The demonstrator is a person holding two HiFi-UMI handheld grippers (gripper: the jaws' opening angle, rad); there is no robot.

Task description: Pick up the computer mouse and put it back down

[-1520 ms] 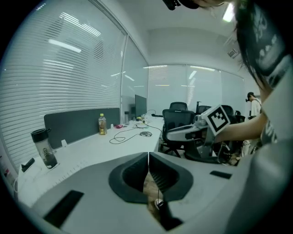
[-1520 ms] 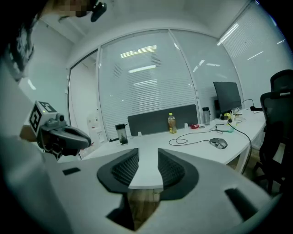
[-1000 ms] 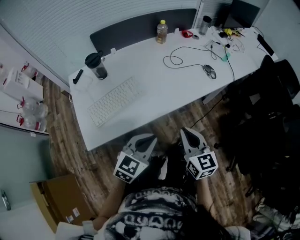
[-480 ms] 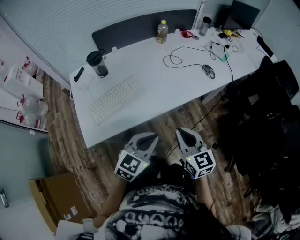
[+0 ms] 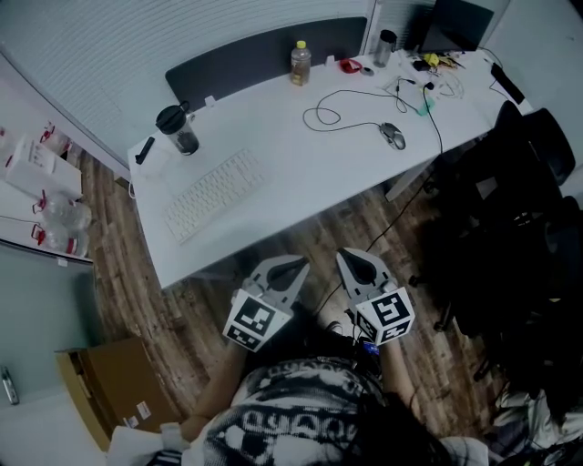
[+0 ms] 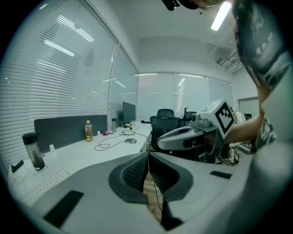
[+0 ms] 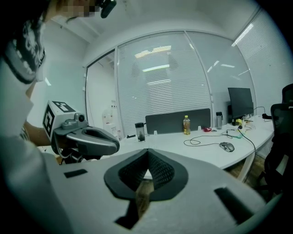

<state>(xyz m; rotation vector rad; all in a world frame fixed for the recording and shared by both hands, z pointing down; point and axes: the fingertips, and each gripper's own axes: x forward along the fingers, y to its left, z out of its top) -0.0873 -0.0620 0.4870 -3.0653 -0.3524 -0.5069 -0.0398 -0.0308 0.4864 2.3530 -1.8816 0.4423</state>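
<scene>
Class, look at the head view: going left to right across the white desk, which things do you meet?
Dark lidded tumbler → clear bottle with yellow cap → grey computer mouse → black monitor. The white keyboard overlaps the tumbler sideways, so it is left out.

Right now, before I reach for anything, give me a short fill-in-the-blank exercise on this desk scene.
In the head view, the keyboard lies to the ____ of the computer mouse. The left gripper and right gripper both have their jaws ____. The bottle has a ____ cap.
Missing words: left; shut; yellow.
</scene>
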